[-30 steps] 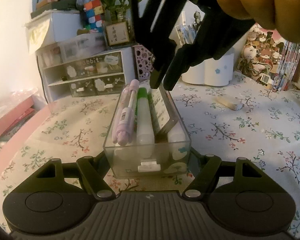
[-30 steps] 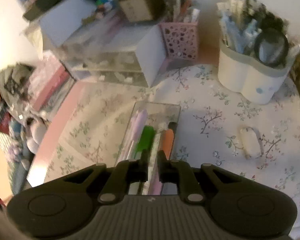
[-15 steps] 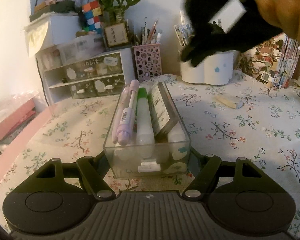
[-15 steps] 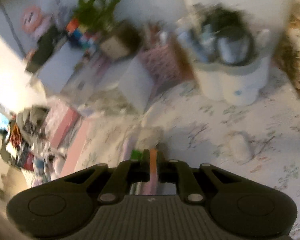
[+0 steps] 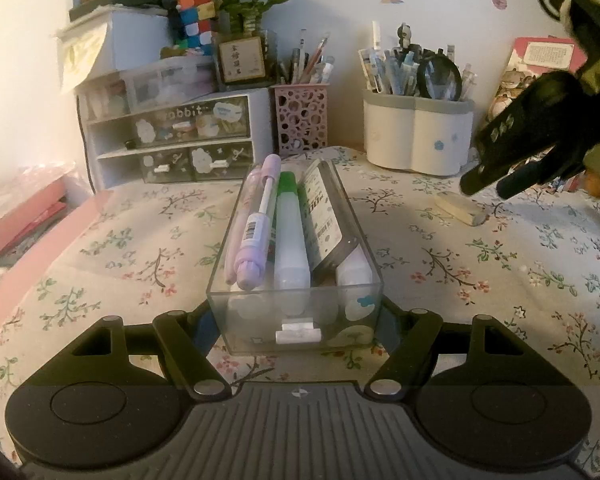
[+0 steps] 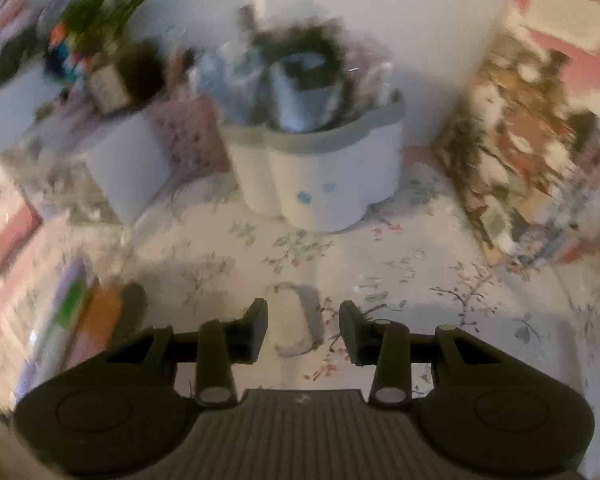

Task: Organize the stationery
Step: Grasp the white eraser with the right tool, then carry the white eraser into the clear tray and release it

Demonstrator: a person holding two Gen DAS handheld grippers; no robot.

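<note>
Clear drawer (image 5: 296, 320) clamped in left tongs (image 5: 296, 312), right tongs (image 6: 303, 330) opening over eraser (image 6: 300, 320).

The room is dim and warm-toned, with a yellowish cast over the flowered desk (image 5: 480, 280). The left wrist view is sharp; the clear box (image 5: 296, 312) shows faint reflections on its near wall, and a soft shadow lies beside it. The right wrist view is heavily smeared with motion blur, worst around the white pen pot (image 6: 316, 176). Both views bend and darken at the corners.
</note>
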